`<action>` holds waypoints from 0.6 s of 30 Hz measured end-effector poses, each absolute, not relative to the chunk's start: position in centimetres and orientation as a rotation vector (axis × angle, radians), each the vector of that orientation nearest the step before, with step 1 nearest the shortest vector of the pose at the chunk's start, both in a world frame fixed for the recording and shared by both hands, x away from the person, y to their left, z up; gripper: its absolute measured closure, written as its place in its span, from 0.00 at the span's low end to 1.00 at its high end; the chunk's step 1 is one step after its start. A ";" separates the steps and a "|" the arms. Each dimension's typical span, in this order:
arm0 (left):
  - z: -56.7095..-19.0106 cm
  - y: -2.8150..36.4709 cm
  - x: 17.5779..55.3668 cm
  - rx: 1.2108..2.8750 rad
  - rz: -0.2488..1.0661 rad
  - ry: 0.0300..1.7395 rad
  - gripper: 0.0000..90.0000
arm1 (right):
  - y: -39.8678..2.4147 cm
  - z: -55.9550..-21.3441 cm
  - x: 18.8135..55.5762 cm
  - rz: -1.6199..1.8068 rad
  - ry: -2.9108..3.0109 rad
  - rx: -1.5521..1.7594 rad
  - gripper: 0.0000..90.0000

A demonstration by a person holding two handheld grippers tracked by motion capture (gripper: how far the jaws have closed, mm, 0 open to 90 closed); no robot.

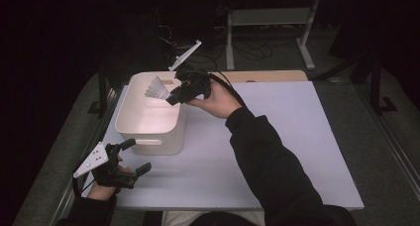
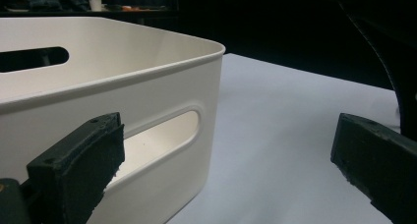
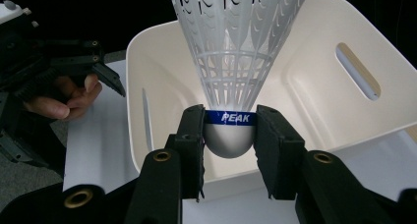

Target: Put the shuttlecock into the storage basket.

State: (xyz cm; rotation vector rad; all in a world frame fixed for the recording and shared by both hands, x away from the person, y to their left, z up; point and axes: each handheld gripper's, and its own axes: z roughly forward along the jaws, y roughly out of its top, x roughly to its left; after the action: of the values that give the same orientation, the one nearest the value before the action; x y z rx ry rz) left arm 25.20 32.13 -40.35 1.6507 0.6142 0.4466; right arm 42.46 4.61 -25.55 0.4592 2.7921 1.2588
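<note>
The high view looks forward and down from above the person's side, taking in the whole white surface [image 1: 277, 151] and the white bin [image 1: 153, 119] at its left. The left gripper view sits low, near the surface, close against the bin's [image 2: 147, 86] handled wall. The right gripper view looks down into the bin [image 3: 314, 86] from close above, past a shuttlecock [image 3: 231, 76] between its jaws.

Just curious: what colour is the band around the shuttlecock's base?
Blue with white lettering, clearest in the right gripper view on the shuttlecock.
</note>
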 end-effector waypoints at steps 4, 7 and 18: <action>-40.3 32.1 25.2 1.650 0.445 0.614 0.00 | 5.3 -25.7 42.4 1.251 2.806 0.449 0.71; -40.3 32.1 25.2 1.650 0.445 0.615 0.00 | 6.0 -26.0 42.4 1.241 2.816 0.437 0.71; -40.3 32.2 25.2 1.650 0.445 0.614 0.00 | 7.4 -27.0 42.5 1.230 2.849 0.419 0.71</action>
State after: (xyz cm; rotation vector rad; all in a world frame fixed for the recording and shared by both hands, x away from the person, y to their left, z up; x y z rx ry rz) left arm 25.19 32.16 -40.34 1.6495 0.6137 0.4445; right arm 42.49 7.37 -27.02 0.4187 2.8493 1.2302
